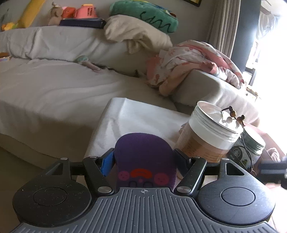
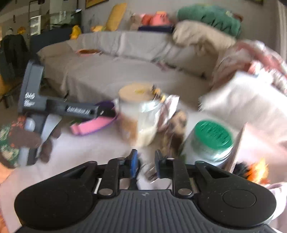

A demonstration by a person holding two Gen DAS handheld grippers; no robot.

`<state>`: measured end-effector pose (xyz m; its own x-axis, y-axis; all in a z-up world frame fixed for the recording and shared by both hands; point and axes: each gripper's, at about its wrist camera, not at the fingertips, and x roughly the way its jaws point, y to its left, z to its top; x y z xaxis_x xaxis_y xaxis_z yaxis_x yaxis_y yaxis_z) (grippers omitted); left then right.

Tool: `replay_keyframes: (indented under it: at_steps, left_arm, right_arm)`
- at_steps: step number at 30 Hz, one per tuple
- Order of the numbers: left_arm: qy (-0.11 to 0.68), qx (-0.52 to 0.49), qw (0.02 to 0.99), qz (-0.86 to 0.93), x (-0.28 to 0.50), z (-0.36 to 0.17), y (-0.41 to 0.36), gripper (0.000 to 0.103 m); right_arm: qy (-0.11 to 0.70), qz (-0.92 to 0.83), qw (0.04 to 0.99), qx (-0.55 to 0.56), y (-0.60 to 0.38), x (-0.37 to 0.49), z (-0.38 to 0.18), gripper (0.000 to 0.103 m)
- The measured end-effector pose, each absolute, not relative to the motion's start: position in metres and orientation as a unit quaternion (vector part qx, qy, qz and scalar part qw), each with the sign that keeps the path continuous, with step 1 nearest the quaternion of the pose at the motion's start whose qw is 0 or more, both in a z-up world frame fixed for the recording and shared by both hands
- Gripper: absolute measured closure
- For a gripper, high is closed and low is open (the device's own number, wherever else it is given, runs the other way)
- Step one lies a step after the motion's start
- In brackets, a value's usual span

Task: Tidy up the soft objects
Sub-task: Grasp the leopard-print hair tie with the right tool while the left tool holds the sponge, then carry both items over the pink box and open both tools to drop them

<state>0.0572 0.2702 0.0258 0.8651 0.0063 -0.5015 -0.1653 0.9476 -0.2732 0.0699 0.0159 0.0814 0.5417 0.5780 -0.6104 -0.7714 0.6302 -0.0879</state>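
My left gripper is shut on a purple plush toy with a red mouth and pink cheeks, its fingers pressing on both sides. The right wrist view is blurred. There the same left gripper reaches in from the left, held by a hand in a patterned sleeve, and the purple plush toy shows a pink underside. My right gripper hovers over the white cloth-covered table with its jaws a little apart. A blurred silvery scrap shows low in the gap, and nothing is visibly pressed.
A big white-lidded jar and a green-lidded jar stand on the table beside a foil bag. Behind is a grey sofa with a green cushion, a cream pillow, a pink blanket and small plush toys.
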Motion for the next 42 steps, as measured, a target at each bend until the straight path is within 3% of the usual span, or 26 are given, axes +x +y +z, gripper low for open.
replay_keyframes:
  at_steps: [2,4,15,16,19,21,27,36,42]
  left_arm:
    - [0.256,-0.154,0.953,0.044,0.058,0.026,0.270,0.028]
    - [0.256,-0.156,0.953,0.044,0.058,0.026,0.270,0.028]
    - [0.256,-0.160,0.952,0.040,0.058,0.025,0.268,0.028]
    - [0.257,-0.160,0.952,0.041,0.058,0.025,0.268,0.028]
    - [0.257,-0.159,0.952,0.036,0.058,0.025,0.268,0.028]
    - [0.257,-0.168,0.951,0.025,0.059,0.029,0.271,0.028]
    - [0.227,-0.166,0.959,0.026,0.070,0.084,0.290,0.028]
    - [0.204,-0.177,0.963,-0.005,0.122,0.196,0.304,0.028]
    - [0.185,-0.159,0.968,-0.058,0.145,0.252,0.258,0.028]
  right_arm:
    - [0.259,0.373,0.871,-0.189,0.020,0.069,0.081,0.065]
    - [0.262,0.356,0.876,-0.192,0.020,0.069,0.076,0.058]
    - [0.319,0.331,0.879,-0.127,0.011,0.094,0.042,0.058]
    - [0.330,0.336,0.873,-0.125,0.014,0.096,0.042,0.061]
    - [0.339,0.344,0.862,-0.157,0.025,0.092,0.042,0.093]
    - [0.341,0.353,0.858,-0.152,0.027,0.092,0.052,0.093]
    - [0.297,0.362,0.873,-0.138,0.033,0.104,0.119,0.094]
    - [0.226,0.347,0.909,-0.051,0.024,0.155,0.265,0.094]
    - [0.139,0.303,0.943,-0.007,-0.033,0.158,0.349,0.094]
